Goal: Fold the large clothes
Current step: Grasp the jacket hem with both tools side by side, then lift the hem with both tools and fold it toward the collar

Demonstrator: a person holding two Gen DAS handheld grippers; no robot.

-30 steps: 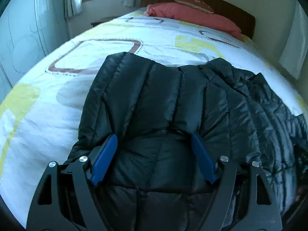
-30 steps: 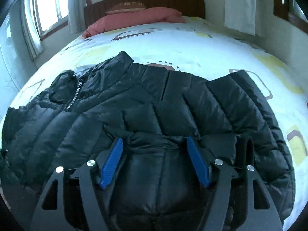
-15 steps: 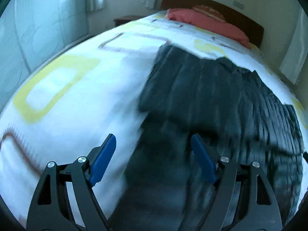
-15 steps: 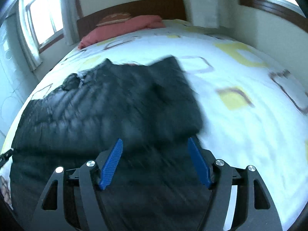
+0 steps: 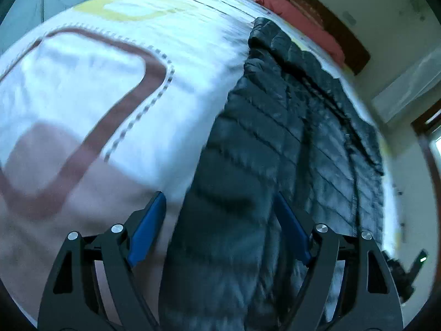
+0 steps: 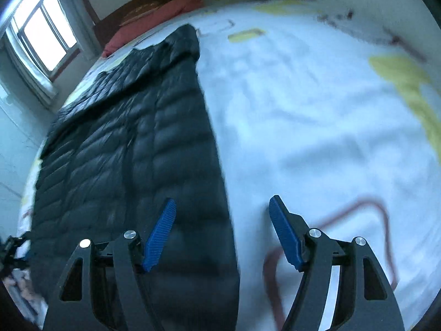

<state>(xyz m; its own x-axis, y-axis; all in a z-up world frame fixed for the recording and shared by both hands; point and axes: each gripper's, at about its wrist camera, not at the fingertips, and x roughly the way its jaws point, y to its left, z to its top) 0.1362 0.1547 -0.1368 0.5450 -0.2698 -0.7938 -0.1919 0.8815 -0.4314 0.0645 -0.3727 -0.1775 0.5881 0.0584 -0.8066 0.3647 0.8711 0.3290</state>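
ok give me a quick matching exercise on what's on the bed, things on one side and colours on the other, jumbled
Things:
1. puffer jacket
2. pillow
3. bedspread
4. left gripper finger pads

Colours:
A. white with yellow and brown shapes
B. blue
C. black
D. salmon red

Pairs: 1-C, 2-D, 3-A, 4-B

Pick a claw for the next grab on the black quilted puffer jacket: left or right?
Left, marginally. The left claw is open with the black quilted puffer jacket filling most of its gap; the right claw, also open, straddles the jacket's edge, half over the white patterned bedspread.
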